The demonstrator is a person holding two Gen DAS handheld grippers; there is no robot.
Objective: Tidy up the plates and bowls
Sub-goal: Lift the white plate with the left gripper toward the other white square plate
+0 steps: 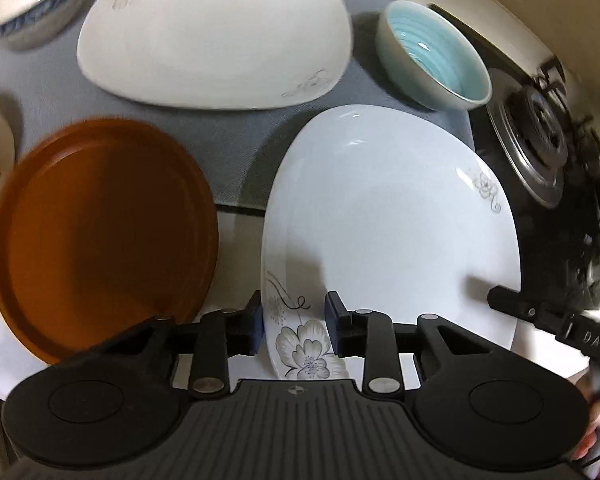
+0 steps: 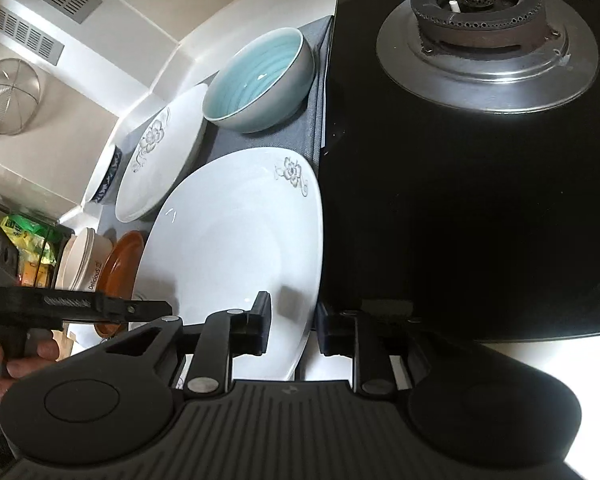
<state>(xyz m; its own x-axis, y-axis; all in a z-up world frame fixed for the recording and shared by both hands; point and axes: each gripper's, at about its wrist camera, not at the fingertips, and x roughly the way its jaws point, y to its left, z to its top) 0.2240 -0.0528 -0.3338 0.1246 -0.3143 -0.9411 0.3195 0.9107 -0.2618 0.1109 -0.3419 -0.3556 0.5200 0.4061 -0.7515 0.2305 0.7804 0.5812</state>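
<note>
Crockery spread unsorted on the worktop [image 1: 236,152]. Both tools straddle the near white floral plate [image 1: 380,220]: left tool [image 1: 294,324] and right tool [image 2: 292,326] part-open around its rim, seemingly ungripped. Orange plate [image 1: 100,236], second floral plate [image 1: 216,36] and blue bowl [image 1: 440,52] remain unstacked.

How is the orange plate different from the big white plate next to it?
The orange plate is round and plain; the white plate has rounded corners and grey flowers painted at two of them. The white plate looks larger. Its near edge sits between the open fingers of the left hand-held gripper, while nothing holds the orange plate. Both are empty and lie flat on the counter.
</note>
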